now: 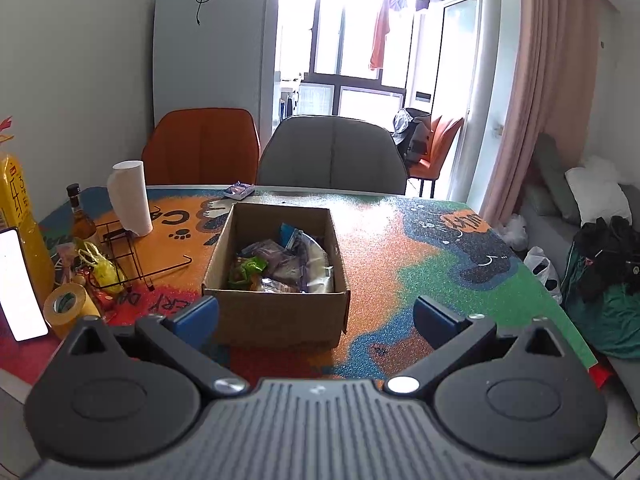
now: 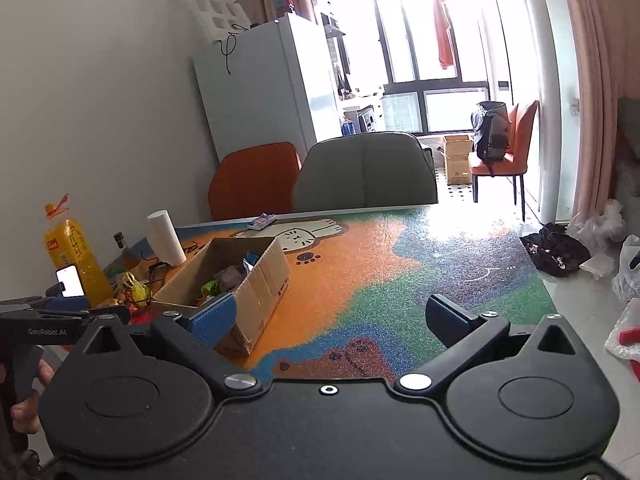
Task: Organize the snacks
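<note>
A cardboard box (image 1: pixel 276 276) holds a heap of snack packets (image 1: pixel 280 264), purple, green and silvery, lying loose inside it. The box sits on a colourful cartoon table mat (image 1: pixel 400 248). Beyond the box, at the mat's far edge, one small purple packet (image 1: pixel 239 191) lies alone. Left of the box stand a paper-towel roll (image 1: pixel 130 198), a dark bottle (image 1: pixel 82 216), a roll of tape (image 1: pixel 68 308) and a yellow bottle (image 2: pixel 74 264).

The left gripper (image 1: pixel 316 316) hovers just before the box, spread wide and empty. The right gripper (image 2: pixel 332 320), to the box's right, is equally wide and empty.

Nearly everything seems boxed already. The stray packet looks like the remaining job: reach past the box, close on it, and carry it back.
</note>
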`<state>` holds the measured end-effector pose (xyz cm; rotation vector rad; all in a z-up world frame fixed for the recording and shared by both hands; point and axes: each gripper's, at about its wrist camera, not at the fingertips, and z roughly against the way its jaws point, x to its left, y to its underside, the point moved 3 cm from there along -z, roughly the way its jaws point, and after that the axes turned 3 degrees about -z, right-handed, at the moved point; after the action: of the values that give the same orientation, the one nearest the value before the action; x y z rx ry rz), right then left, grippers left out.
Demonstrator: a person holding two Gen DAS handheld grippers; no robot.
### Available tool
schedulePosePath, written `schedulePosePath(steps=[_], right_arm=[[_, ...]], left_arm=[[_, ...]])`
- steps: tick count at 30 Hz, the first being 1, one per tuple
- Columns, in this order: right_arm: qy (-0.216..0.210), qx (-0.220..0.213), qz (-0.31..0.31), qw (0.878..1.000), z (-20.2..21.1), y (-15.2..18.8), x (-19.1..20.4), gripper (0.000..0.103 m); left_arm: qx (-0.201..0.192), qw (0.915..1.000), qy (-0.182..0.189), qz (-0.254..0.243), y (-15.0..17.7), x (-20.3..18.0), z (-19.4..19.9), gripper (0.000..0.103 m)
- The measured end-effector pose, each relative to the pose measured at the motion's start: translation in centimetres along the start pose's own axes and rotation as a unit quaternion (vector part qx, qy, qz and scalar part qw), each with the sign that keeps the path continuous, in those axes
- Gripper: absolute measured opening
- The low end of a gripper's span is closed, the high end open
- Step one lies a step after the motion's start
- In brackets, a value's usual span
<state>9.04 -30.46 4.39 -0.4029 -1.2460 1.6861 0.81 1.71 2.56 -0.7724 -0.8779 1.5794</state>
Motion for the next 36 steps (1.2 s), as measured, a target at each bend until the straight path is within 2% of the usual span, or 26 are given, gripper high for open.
schedulePosePath(steps=[36], right_arm=[[0.007,0.019,0.02,1.0,-0.49,0.38,0.18,0.103]], left_arm=[[0.012,0.9999,0.005,0.003,0.58,0.11,-0.84,0.103]])
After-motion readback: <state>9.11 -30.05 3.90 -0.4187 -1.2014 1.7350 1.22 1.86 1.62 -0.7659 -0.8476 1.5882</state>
